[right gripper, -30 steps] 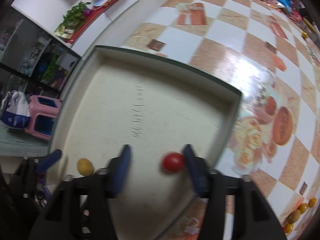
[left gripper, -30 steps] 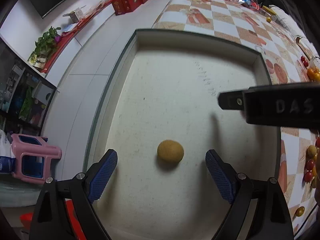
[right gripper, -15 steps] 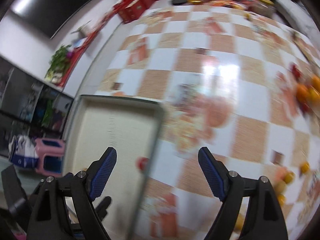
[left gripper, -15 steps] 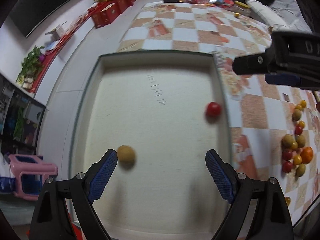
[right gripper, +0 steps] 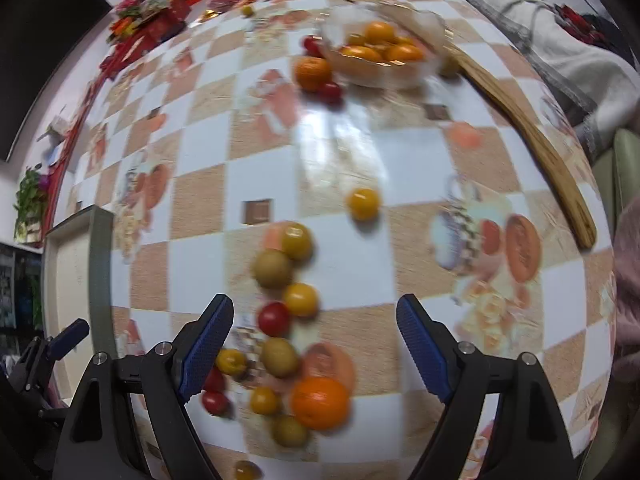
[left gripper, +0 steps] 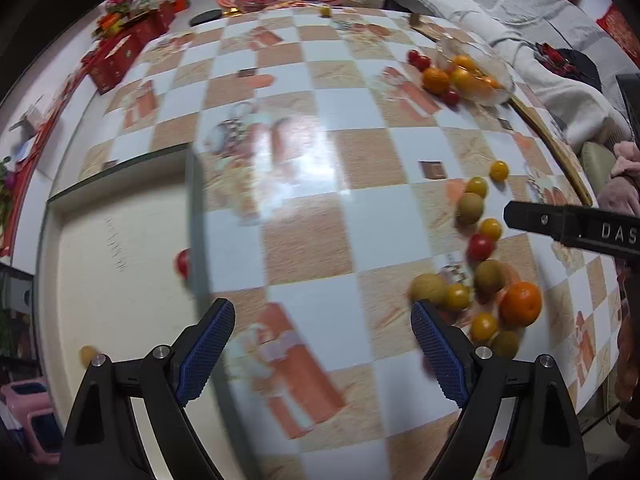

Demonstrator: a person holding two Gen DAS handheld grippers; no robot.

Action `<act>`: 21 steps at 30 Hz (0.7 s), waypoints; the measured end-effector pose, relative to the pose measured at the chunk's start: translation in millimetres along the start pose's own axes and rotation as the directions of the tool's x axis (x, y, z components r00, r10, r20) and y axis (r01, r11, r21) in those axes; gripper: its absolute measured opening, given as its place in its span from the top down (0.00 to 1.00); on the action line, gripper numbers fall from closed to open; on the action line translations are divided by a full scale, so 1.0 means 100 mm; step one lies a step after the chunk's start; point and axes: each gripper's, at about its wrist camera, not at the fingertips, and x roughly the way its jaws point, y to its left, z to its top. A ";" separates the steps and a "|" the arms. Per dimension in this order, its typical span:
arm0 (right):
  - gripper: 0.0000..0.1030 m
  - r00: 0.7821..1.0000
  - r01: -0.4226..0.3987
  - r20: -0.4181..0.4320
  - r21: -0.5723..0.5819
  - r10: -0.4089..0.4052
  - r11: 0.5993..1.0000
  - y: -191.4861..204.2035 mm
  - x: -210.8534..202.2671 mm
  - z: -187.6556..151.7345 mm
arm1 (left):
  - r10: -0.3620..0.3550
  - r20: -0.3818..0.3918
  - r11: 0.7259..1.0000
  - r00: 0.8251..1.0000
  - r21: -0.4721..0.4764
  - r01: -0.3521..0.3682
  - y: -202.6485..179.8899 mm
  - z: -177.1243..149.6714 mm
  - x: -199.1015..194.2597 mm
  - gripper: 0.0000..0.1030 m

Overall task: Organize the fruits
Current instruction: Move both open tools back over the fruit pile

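A shallow cream rectangular tray [left gripper: 100, 240] sits at the left end of the checked-cloth table [left gripper: 304, 240], with a small red tomato [left gripper: 183, 264] by its right wall. Well to the right lies a loose cluster of fruit [right gripper: 288, 320]. Behind it stands a clear glass bowl [right gripper: 380, 68] holding oranges.

Glossy checkered tabletop [right gripper: 360, 152] reflecting light; clear glass bowl [right gripper: 400, 76]; matt cream tray [left gripper: 120, 280]; textured blue rubber fingers [left gripper: 208, 344].
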 end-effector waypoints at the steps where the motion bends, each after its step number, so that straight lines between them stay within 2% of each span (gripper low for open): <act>1: 0.16 1.000 0.005 -0.002 0.012 -0.005 1.000 -0.08 0.00 -0.01 | -0.009 -0.001 1.000 1.000 0.013 0.009 -0.08 0.04 0.03 0.12; 4: 0.16 1.000 0.007 -0.006 0.024 -0.007 1.000 -0.24 0.02 -0.02 | -0.027 -0.001 0.998 1.000 0.052 0.027 -0.27 0.10 0.10 0.12; 8: 0.16 1.000 0.005 -0.006 0.019 -0.004 1.000 -0.30 0.06 0.02 | -0.009 -0.015 0.995 1.000 0.095 0.010 -0.41 0.10 0.20 0.12; 15: 0.16 1.000 -0.022 0.005 0.005 0.022 1.000 -0.35 0.08 0.10 | 0.014 -0.046 0.995 0.999 0.098 -0.010 -0.37 0.01 0.31 0.12; 21: 0.16 1.000 -0.030 -0.006 -0.012 0.030 0.999 -0.34 0.17 0.15 | 0.040 -0.023 0.996 0.999 0.084 -0.037 -0.42 0.07 0.39 0.12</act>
